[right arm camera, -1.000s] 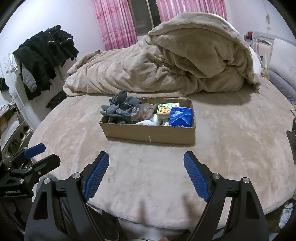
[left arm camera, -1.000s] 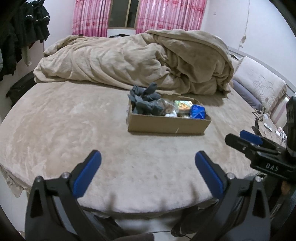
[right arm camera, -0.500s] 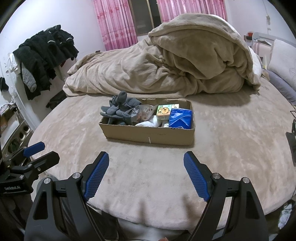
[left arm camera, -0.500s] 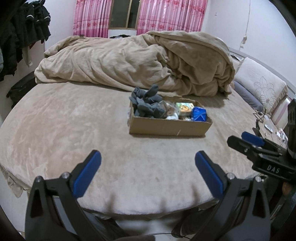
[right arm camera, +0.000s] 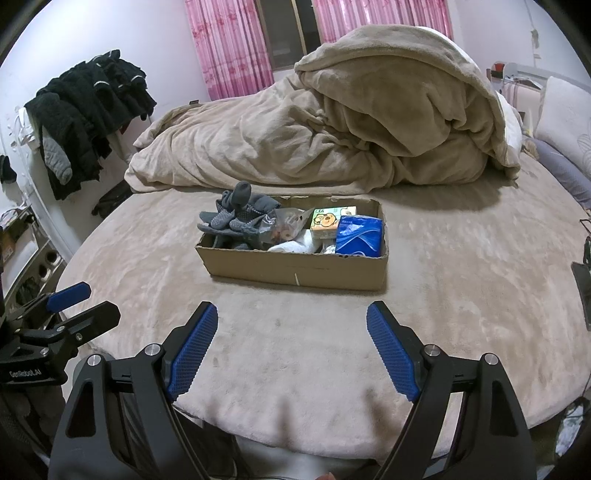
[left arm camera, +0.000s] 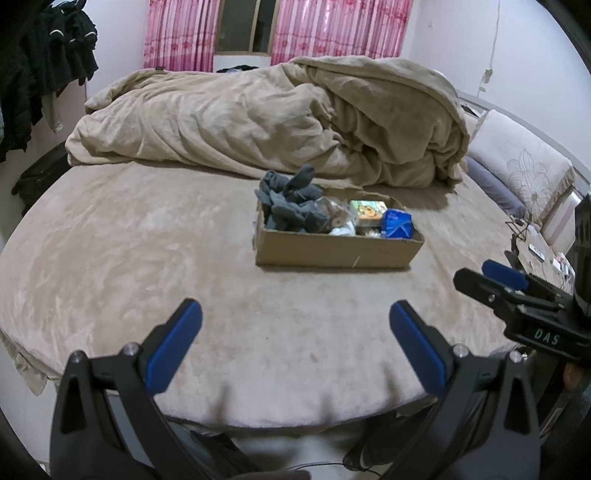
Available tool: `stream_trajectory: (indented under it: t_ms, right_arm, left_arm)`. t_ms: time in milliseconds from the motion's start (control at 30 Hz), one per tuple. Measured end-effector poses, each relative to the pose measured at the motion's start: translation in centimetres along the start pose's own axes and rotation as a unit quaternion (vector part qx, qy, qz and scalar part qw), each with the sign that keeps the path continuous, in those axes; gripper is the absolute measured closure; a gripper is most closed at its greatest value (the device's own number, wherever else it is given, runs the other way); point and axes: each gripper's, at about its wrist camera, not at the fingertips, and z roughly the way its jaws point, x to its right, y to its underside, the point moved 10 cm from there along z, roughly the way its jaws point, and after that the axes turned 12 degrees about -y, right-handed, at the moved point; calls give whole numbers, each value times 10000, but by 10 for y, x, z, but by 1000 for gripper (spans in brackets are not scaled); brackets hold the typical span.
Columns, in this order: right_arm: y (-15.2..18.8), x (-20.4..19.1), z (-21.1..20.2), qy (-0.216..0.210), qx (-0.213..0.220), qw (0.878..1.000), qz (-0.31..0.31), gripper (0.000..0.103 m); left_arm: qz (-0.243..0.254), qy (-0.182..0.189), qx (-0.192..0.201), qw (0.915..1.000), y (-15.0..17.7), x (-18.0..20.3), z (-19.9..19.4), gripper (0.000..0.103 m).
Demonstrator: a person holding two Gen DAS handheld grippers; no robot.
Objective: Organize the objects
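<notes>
A round bed (left arm camera: pixel 147 266) fills the room, covered in a short, plush beige spread whose nap shows lighter and darker swirls; a bulky duvet (left arm camera: pixel 280 122) of the same beige fleece lies heaped and creased along the far side, tallest at the right; behind it hang pink patterned curtains (left arm camera: pixel 340 29) on either side of a dark window (left arm camera: pixel 243 26); the walls are pale and plain; dark clothes (right arm camera: pixel 88 110) hang in a soft clump on the left wall; a pale pillow (left arm camera: pixel 524 166) with a flower motif stands at the right edge of the bed.

Near the middle of the bed sits a shallow, open cardboard box (right arm camera: pixel 295 267), rectangular, its rim ragged at the back; grey knitted socks (right arm camera: pixel 236 218) with dotted soles pile up at its left end and rise above the rim; a crinkled clear bag (right arm camera: pixel 284 225) lies beside them; a small printed carton (right arm camera: pixel 327 219) and a glossy blue pack (right arm camera: pixel 360 236) fill the right end.

The left gripper (left arm camera: pixel 295 317) and the right gripper (right arm camera: pixel 291 321) hover over the near edge of the bed, well apart from the box; both have their ribbed blue pads spread wide with nothing between them.
</notes>
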Motion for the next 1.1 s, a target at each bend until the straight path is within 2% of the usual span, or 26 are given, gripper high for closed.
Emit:
stream_trajectory:
  t_ms: [1100]
  right_arm:
    - [2, 4, 3, -3, -41, 10000, 40, 18]
  left_arm:
    - [-111, -45, 4, 9999, -3, 1, 5, 1]
